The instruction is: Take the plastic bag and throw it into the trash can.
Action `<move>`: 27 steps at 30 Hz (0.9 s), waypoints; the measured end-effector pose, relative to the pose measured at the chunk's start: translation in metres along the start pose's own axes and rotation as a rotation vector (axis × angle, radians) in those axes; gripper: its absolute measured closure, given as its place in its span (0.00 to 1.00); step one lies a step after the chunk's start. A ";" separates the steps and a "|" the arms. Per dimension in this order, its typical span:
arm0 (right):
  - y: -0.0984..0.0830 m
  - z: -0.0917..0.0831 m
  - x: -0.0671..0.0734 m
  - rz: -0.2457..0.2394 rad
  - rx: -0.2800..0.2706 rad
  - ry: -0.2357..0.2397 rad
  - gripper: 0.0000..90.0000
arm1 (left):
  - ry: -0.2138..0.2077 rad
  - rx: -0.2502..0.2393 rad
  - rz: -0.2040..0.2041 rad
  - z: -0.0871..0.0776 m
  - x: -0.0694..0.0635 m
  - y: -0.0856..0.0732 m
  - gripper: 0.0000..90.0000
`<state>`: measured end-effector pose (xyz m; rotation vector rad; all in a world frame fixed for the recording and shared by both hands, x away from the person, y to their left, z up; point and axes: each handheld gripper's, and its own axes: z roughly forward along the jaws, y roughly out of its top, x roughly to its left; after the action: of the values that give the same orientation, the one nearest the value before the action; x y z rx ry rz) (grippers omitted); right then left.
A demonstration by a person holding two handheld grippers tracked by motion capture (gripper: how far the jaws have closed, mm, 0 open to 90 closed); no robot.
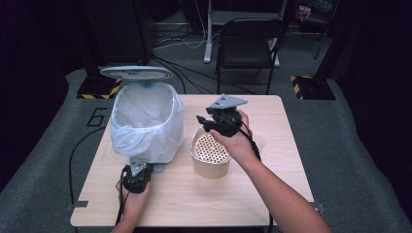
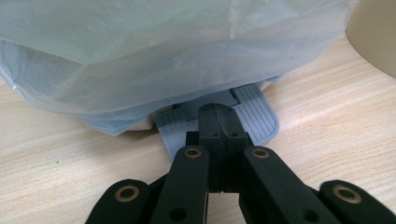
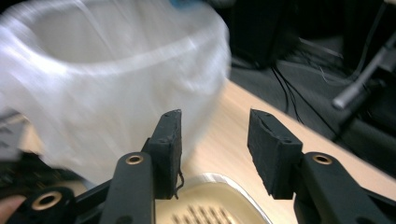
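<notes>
A pedal bin (image 1: pixel 145 121) lined with a white plastic bag stands at the table's left, its lid (image 1: pixel 136 73) raised. My left gripper (image 1: pixel 144 169) is shut, and its closed tips rest on the bin's grey ribbed pedal (image 2: pixel 254 116) under the hanging bag (image 2: pixel 163 51). A beige round container (image 1: pixel 210 155) with a perforated insert sits mid-table. My right gripper (image 1: pixel 203 124) hovers over the container's far rim, pointing toward the bin. In the right gripper view its jaws (image 3: pixel 215 140) stand open with nothing between them, the container (image 3: pixel 219 205) below and the bag (image 3: pixel 107 93) blurred ahead.
The light wooden table (image 1: pixel 272 184) has bare surface to the right of the container and along the front edge. A black chair (image 1: pixel 248 43) and cables stand on the floor beyond the table's far edge.
</notes>
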<state>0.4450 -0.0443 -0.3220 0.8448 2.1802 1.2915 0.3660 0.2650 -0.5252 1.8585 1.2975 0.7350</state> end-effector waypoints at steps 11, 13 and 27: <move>-0.068 0.006 -0.038 0.098 0.107 -0.113 0.70 | -0.016 -0.003 -0.040 0.001 -0.002 -0.001 1.00; -0.076 0.007 -0.043 0.117 0.119 -0.126 0.70 | -0.015 -0.002 -0.042 0.001 -0.002 -0.001 1.00; -0.104 0.018 -0.058 0.189 0.152 -0.115 0.80 | -0.007 -0.016 -0.046 0.002 -0.004 -0.001 1.00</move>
<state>0.4695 -0.1129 -0.4174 1.1806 2.1695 1.1410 0.3658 0.2611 -0.5271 1.8105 1.3219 0.7123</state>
